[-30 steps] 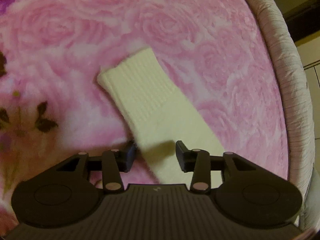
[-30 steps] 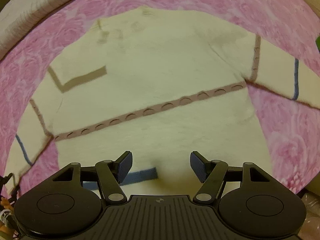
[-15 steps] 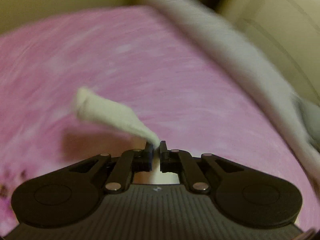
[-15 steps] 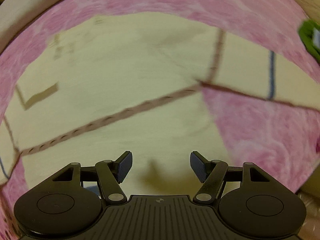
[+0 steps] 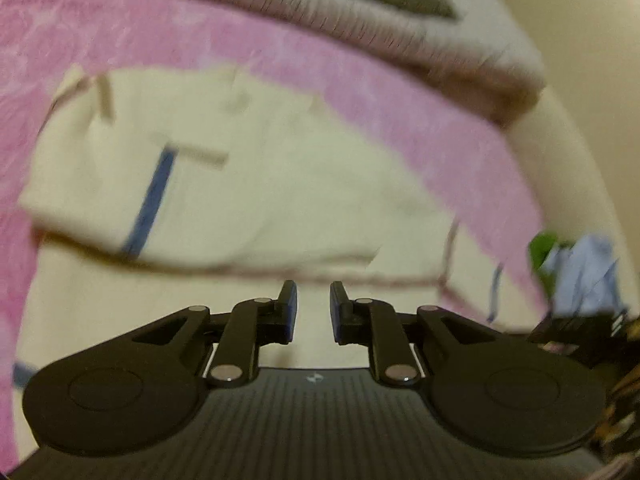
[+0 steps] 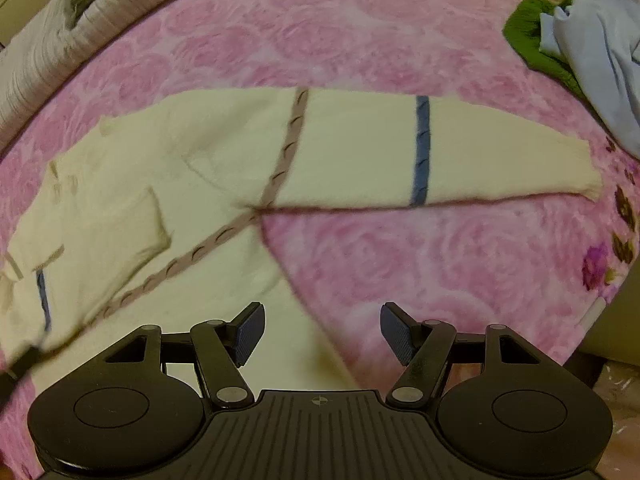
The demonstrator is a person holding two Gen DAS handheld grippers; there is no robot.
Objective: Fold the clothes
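Note:
A cream sweater (image 6: 132,216) with brown and blue stripes lies flat on the pink rose blanket (image 6: 400,272). Its left sleeve (image 5: 208,204) is folded across the body. Its right sleeve (image 6: 440,156) stretches out to the right. My left gripper (image 5: 313,308) hovers over the sweater body with its jaws a little apart and nothing between them. My right gripper (image 6: 322,330) is open and empty above the sweater's right side edge, below the outstretched sleeve.
A green garment (image 6: 532,40) and a light blue garment (image 6: 596,44) lie piled at the blanket's far right; they also show in the left wrist view (image 5: 576,272). A ribbed grey-white bedcover (image 6: 44,52) borders the blanket on the far left.
My left gripper carried the left sleeve over onto the sweater body and let go of it; its jaws are now slightly apart. My right gripper swung right toward the other sleeve, staying open.

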